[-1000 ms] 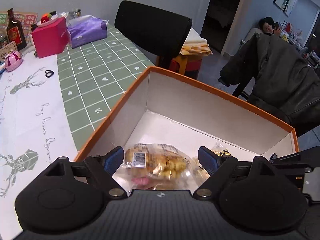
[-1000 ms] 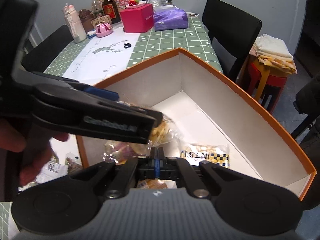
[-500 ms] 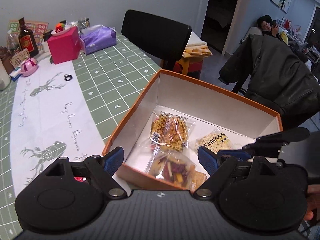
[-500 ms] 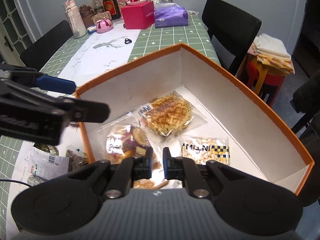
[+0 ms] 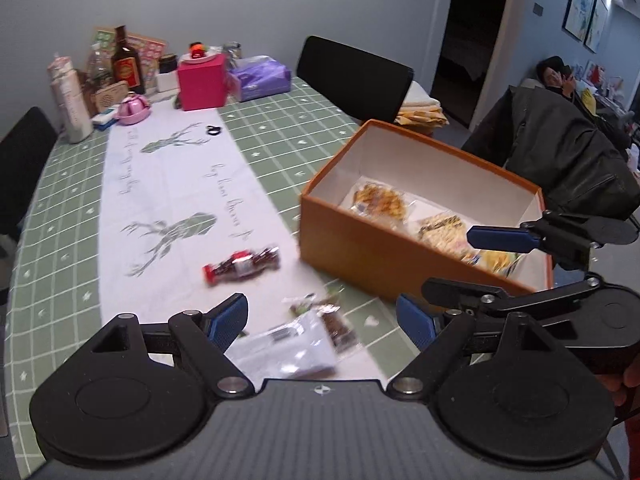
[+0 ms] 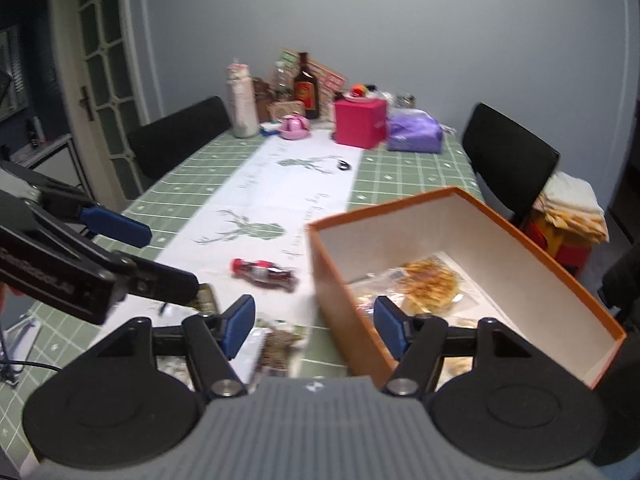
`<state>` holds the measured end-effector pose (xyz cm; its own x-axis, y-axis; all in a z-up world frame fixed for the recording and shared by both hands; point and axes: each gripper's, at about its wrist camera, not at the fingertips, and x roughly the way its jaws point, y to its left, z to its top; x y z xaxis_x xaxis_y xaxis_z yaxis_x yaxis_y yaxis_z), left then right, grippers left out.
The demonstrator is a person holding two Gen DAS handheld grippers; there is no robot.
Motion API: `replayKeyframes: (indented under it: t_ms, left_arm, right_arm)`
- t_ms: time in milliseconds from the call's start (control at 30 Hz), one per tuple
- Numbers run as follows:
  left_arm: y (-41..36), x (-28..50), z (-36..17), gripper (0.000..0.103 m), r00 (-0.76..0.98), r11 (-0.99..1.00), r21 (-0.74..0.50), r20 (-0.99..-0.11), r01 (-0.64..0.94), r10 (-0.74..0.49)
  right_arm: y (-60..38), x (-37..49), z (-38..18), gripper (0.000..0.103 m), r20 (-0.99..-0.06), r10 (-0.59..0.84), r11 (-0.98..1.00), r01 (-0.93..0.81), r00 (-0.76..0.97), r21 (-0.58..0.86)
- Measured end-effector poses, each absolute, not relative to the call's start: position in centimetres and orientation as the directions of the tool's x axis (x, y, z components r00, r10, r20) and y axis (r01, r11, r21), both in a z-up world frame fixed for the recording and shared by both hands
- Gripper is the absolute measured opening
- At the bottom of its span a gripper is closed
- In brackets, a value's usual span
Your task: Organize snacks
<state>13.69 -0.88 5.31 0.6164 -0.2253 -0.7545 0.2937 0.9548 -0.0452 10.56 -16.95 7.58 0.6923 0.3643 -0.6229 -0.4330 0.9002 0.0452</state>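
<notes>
Table [image 5: 280, 136]: green grid cloth with a white runner printed with deer, matte fabric. Orange box [image 5: 360, 240], rigid cardboard, rectangular, white inside, open top, sits on the table's near right part. Inside it lie crinkly clear snack packets: waffle-like pack [image 6: 430, 282] toward the back, a checkered yellow-black pack [image 5: 442, 226] nearer. Outside the box on the cloth: bottle-shaped red-capped dark candy pack [image 5: 240, 266] on the runner, and a flat white wrapper with a brown snack bag [image 5: 308, 332] just in front of the left gripper [image 5: 322, 320], blurred. Left gripper jaws spread wide, nothing between the blue pads. Right gripper [image 6: 314, 326] also spread, empty, its right finger in front of the box's near wall, hiding part of it. Far end clutter: pink cube box [image 5: 202, 82], purple tissue pack [image 5: 262, 78], brown glass bottle [image 5: 127, 62]. Black chair [image 5: 354, 76] behind the table.
</notes>
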Motion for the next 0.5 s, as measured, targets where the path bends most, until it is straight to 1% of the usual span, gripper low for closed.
replayKeyframes:
  t_ms: [167, 500]
  left_arm:
    - [2.2, 10.8, 2.4, 0.098, 0.619, 0.968, -0.097, -0.753, 0.230, -0.222]
    - [4.5, 8.1, -3.6, 0.098, 0.641, 0.979, -0.177, -0.742, 0.097, -0.198]
  right_arm:
    - [-14.2, 8.3, 4.8, 0.070, -0.649, 0.370, 0.891, -0.452, 0.665, 0.045]
    - [-13.0, 6.7, -2.1, 0.072, -0.738, 0.236, 0.930, -0.366, 0.632, -0.017]
